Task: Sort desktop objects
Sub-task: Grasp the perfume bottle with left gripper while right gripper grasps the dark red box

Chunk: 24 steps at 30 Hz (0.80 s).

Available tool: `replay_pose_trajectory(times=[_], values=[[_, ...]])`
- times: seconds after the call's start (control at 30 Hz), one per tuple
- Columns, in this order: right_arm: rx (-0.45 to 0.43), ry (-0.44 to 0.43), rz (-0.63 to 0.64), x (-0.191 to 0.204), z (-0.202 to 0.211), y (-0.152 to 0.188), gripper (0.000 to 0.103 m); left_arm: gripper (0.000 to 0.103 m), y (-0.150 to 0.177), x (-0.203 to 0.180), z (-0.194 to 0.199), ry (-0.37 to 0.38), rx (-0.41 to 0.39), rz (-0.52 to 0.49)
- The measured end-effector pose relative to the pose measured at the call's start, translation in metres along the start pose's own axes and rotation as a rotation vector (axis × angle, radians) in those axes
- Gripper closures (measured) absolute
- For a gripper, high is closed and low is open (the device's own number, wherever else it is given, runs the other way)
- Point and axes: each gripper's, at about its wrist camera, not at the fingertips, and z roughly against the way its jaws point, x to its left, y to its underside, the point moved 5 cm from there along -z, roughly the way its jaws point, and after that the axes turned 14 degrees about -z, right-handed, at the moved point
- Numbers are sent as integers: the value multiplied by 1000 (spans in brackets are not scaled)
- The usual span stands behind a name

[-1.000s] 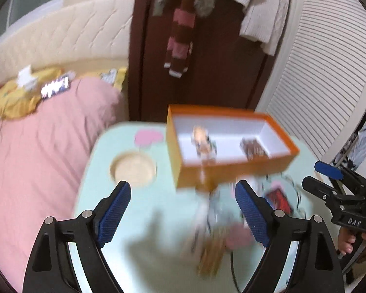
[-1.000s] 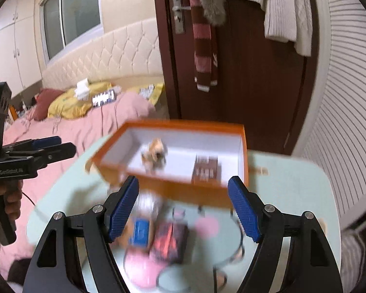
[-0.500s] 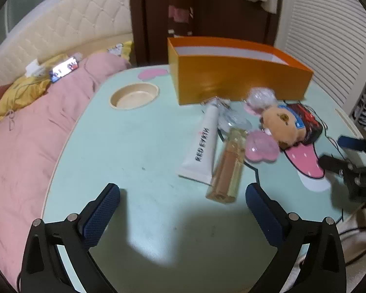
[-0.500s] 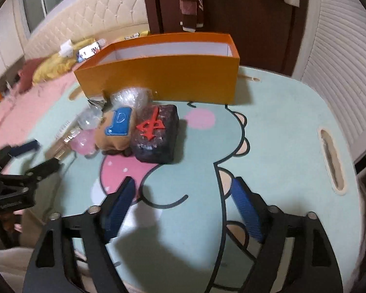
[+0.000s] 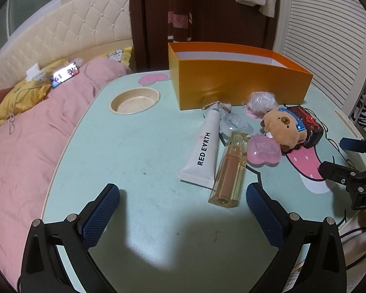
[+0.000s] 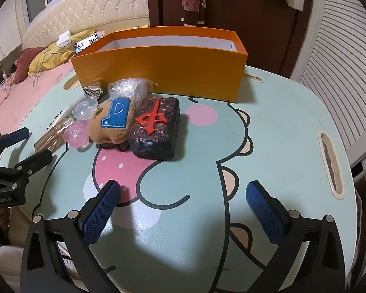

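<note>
An orange box [image 5: 241,90] [image 6: 158,68] stands at the table's far side. In front of it lie a white tube [image 5: 205,151], a clear bottle of brownish liquid [image 5: 230,168], a pink heart [image 5: 263,151], a plush bear [image 6: 114,122], a dark block with a red character [image 6: 156,127] and a bubble-wrap bundle [image 6: 128,88]. My left gripper [image 5: 183,190] hovers open over bare table, near the bottle's base. My right gripper [image 6: 183,185] is short of the dark block, its jaws opening with nothing between them.
The mint table [image 5: 134,151] has a round cup recess [image 5: 134,101] at its back left and a handle slot [image 6: 331,163] at its right edge. A bed with a pink blanket [image 5: 24,134] borders the left. A dark door stands behind the box.
Both grippers have sunk toward the table and their jaws have spread wider. The orange box, earlier seen from above and blurred, now shows its side wall.
</note>
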Motion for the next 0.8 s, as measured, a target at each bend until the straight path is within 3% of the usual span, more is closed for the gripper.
replay_pose_trajectory(times=[0.03, 0.13, 0.17, 0.33, 0.43, 0.53, 0.63, 0.8], values=[[0, 0, 0, 1, 2, 0, 0, 3, 0, -2, 2, 7, -7, -7], [-3, 0, -1, 1, 4, 1, 0, 37, -3, -5, 7, 28, -42, -29], [-3, -1, -1, 1, 4, 1, 0, 41, -4, -6, 9, 37, -53, -32], [-6, -3, 0, 1, 5, 0, 0, 42, -11, -16, 19, 54, -112, -77], [-9, -4, -1, 0, 4, 3, 0, 43, -11, -26, 13, 86, -93, -118], [-11, -5, -1, 0, 4, 3, 0, 51, -11, -34, 9, 121, -74, -145], [-13, -6, -1, 0, 3, 3, 0, 66, -14, -40, 10, 162, -80, -167], [-17, -8, 0, 1, 2, 3, 0, 67, -18, -47, 9, 168, -80, -195]])
